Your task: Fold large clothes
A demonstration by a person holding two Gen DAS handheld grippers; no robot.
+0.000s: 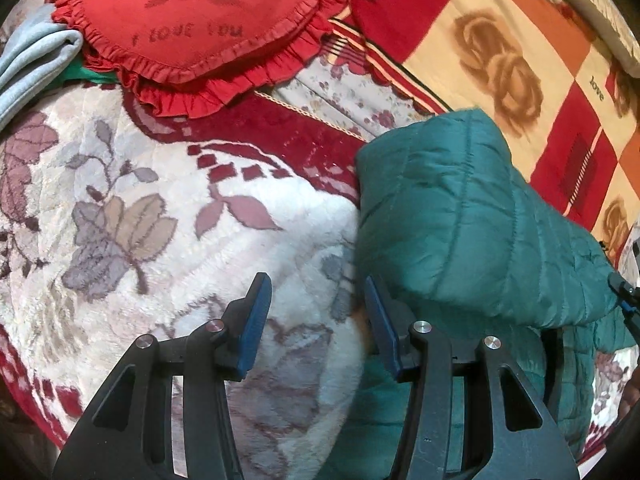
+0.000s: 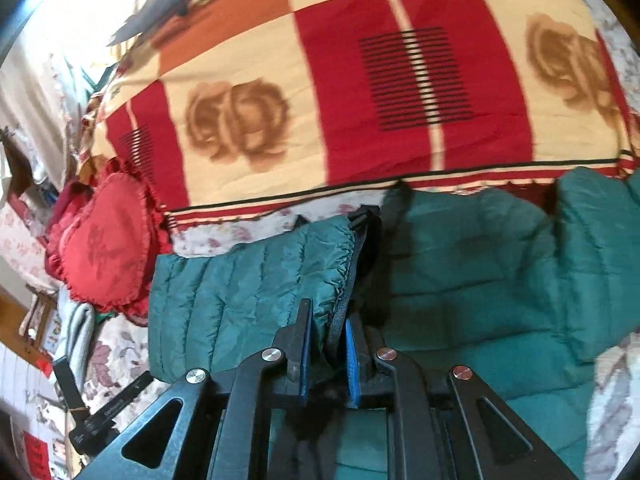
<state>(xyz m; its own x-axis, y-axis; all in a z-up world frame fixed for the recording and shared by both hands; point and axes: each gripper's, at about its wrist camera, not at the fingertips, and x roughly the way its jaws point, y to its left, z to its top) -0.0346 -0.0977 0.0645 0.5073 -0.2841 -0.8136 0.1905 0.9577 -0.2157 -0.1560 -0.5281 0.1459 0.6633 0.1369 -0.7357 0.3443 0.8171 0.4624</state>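
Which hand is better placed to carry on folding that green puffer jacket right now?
Right. The right gripper is shut on the green jacket at its gathered edge. The left gripper is open, holding nothing, over the floral blanket beside the jacket.

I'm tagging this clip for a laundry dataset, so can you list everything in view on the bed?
jacket: one, teal quilted, on the floral blanket, partly folded over
floral blanket: one, cream with dark red border, under the jacket
checked blanket: one, red, orange and cream, behind the jacket
heart cushion: one, red, frilled, behind the floral blanket
grey cloth: one, folded, beside the cushion
left gripper: one, black, blue pads, open, holding nothing
right gripper: one, black, clamped on the jacket's edge
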